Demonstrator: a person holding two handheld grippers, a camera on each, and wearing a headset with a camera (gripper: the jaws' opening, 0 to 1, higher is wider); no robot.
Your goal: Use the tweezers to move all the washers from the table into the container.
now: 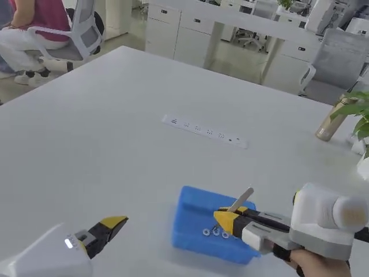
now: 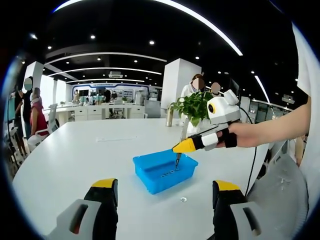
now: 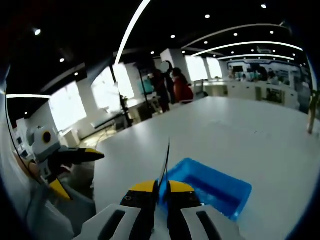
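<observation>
A blue container (image 1: 193, 210) sits on the white table near its front, with three washers (image 1: 216, 232) inside. My right gripper (image 1: 222, 218) hovers over the container's right part, shut on silver tweezers (image 1: 241, 200). In the left gripper view the tweezers (image 2: 178, 159) point down into the container (image 2: 150, 175), and one washer (image 2: 183, 199) lies on the table just in front of it. My left gripper (image 1: 112, 226) rests to the container's left, and its jaws (image 2: 165, 192) stand wide open with nothing between them. The right gripper view shows the tweezers (image 3: 164, 167) clamped between shut jaws above the container (image 3: 220, 192).
A white power strip (image 1: 204, 130) lies at the table's middle. A metal bottle (image 1: 331, 121) and a potted plant (image 1: 362, 112) stand at the far right edge. Office chairs, cabinets and a seated person (image 1: 31, 29) are beyond the table.
</observation>
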